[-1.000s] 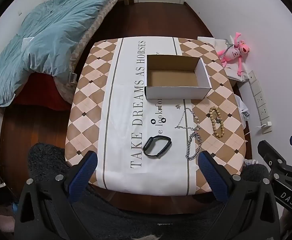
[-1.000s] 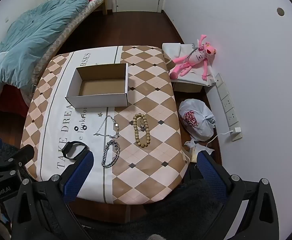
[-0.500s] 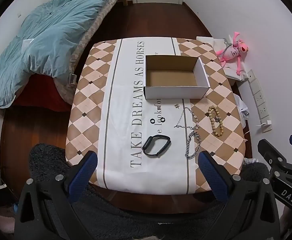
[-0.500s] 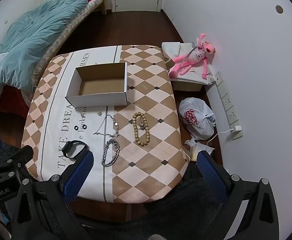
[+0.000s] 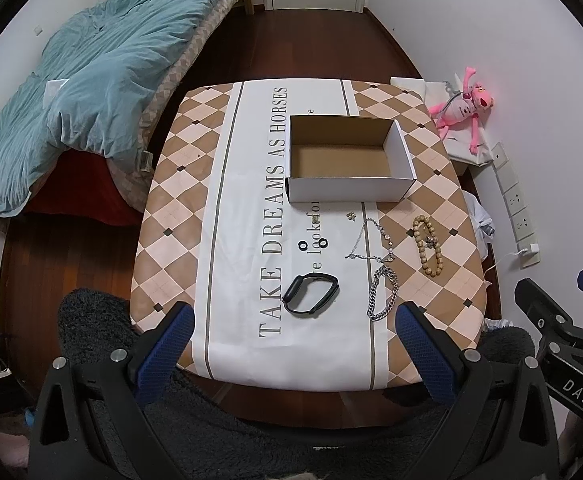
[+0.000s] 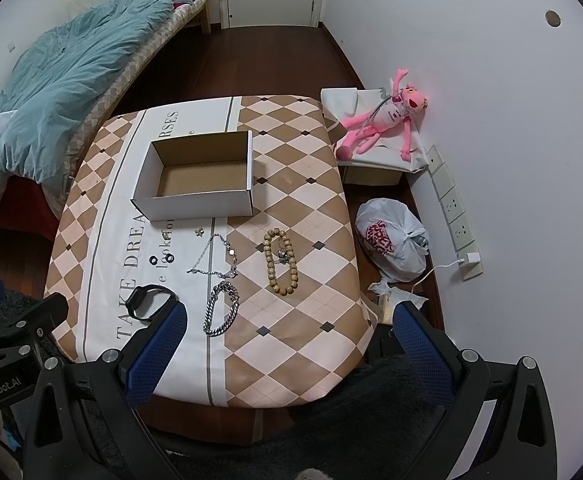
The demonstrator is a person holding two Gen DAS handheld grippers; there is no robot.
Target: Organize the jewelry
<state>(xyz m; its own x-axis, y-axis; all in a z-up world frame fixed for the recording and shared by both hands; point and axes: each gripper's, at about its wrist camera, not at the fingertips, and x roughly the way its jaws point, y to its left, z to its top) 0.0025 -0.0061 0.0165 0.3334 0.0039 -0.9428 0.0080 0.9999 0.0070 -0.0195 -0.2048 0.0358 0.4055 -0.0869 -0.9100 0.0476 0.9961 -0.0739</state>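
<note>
An empty white cardboard box (image 5: pixel 349 160) (image 6: pixel 199 176) stands open on the checkered tablecloth (image 5: pixel 179 208). In front of it lie a black wristband (image 5: pixel 311 294) (image 6: pixel 149 302), a thick silver chain bracelet (image 5: pixel 383 294) (image 6: pixel 221 310), a thin silver necklace (image 5: pixel 371 242) (image 6: pixel 215 256), a wooden bead bracelet (image 5: pixel 427 246) (image 6: pixel 281 262), two small black rings (image 5: pixel 313 245) and a tiny charm (image 5: pixel 350 217). My left gripper (image 5: pixel 293 344) is open and empty above the table's near edge. My right gripper (image 6: pixel 287 342) is open and empty, to the right of the left one.
A bed with a teal duvet (image 5: pixel 91 80) stands left of the table. A pink plush toy (image 6: pixel 383 120) lies on a low box by the right wall. A white plastic bag (image 6: pixel 389 240) and a wall socket strip (image 6: pixel 455 212) are on the right.
Both grippers have drawn back and risen a little, so the table looks slightly smaller and farther. Nothing on the table has moved.
</note>
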